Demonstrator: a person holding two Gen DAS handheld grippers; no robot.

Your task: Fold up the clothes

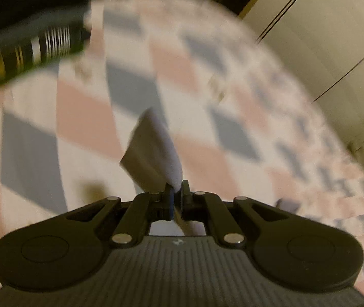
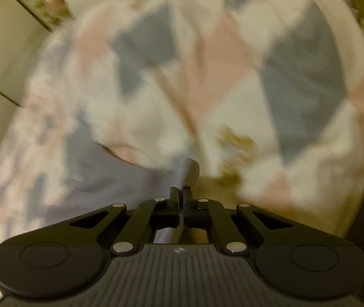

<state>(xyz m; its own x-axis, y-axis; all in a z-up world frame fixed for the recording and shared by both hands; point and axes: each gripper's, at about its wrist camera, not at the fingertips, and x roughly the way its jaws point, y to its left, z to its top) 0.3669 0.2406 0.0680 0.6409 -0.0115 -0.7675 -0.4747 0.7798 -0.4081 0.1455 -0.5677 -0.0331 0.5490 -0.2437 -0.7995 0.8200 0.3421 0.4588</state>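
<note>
Both tools were clenched on cloth. Low in the middle of its frame, the left tool (image 1: pixel 177 188) had its jaws nearly together, pinching a pale lavender-grey fabric corner (image 1: pixel 153 151) that stood up from the fingers toward the centre. The right tool (image 2: pixel 181 192), also low centre, pinched a small rolled grey-lavender fold of cloth (image 2: pixel 189 171), with more of the same lavender fabric spreading toward the lower left of that frame. Behind both lay a checked bedspread of pink, grey and white patches (image 1: pixel 207 64), heavily blurred. A dark cylindrical object with white ribbed bands (image 1: pixel 36 46) sat in the upper left of the left view. No writing was legible; each tool body bore only a small pale emblem.
</note>
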